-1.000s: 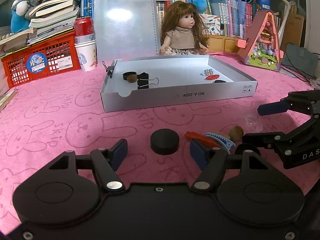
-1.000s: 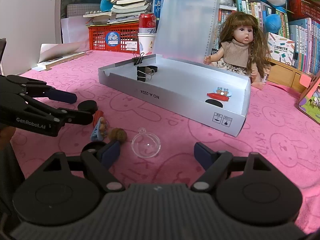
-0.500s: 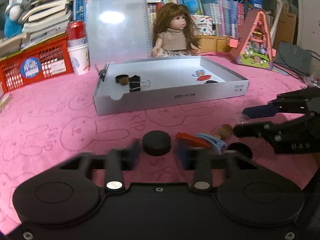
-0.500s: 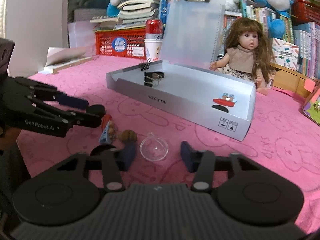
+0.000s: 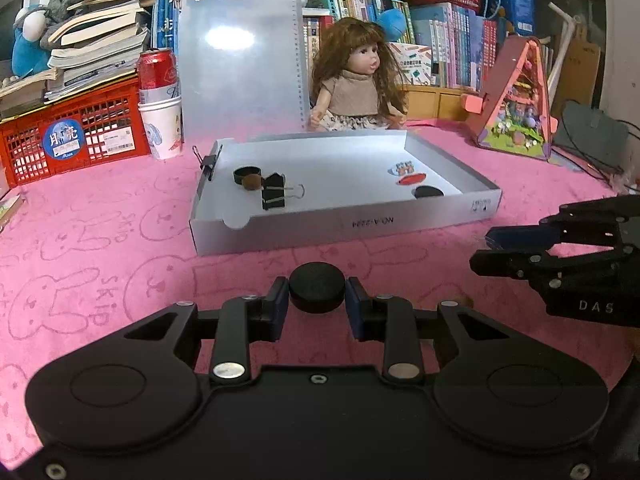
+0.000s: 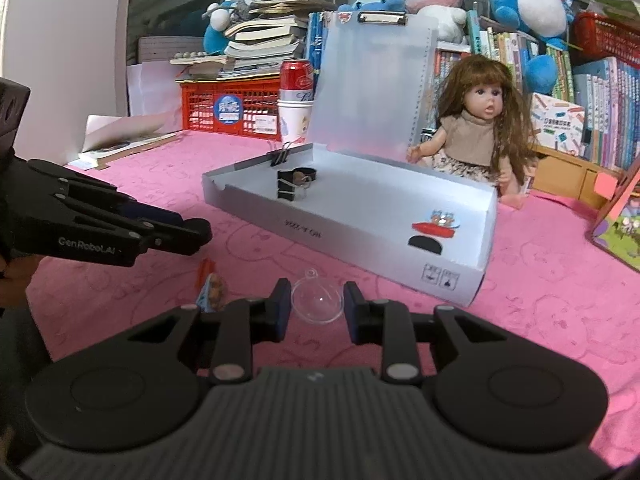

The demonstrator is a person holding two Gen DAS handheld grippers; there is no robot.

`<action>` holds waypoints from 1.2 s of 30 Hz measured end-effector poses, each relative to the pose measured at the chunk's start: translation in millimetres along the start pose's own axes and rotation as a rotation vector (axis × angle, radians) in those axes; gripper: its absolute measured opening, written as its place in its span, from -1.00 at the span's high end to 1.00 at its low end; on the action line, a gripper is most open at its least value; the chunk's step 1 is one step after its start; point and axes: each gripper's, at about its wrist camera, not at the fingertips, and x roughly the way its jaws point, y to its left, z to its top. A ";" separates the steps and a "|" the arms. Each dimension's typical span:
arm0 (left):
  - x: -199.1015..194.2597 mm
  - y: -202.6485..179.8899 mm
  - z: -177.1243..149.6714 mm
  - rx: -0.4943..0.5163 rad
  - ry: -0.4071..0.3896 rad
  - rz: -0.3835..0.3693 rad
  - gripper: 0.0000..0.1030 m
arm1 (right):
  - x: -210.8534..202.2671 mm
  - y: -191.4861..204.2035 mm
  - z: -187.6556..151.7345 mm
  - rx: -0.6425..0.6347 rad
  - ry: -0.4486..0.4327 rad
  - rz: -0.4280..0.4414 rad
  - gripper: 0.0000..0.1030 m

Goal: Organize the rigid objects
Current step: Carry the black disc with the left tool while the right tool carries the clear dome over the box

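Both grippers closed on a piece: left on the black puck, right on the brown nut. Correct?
Not quite. The left gripper is closed on the black puck, but the right gripper is closed on the clear dome, not a brown nut. The right wrist view shows the transparent piece between its fingers.
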 end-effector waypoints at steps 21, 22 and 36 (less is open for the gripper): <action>32.6 24.7 66.9 -0.088 -0.038 0.022 0.43 | 20.9 -29.1 45.0 0.047 -0.010 -0.203 0.36; 36.2 26.6 68.7 -0.100 -0.027 0.012 0.43 | 24.2 -30.7 46.4 0.047 -0.002 -0.218 0.36; 86.9 37.0 81.9 -0.172 0.088 -0.004 0.43 | 63.3 -67.4 60.9 0.221 0.164 -0.194 0.36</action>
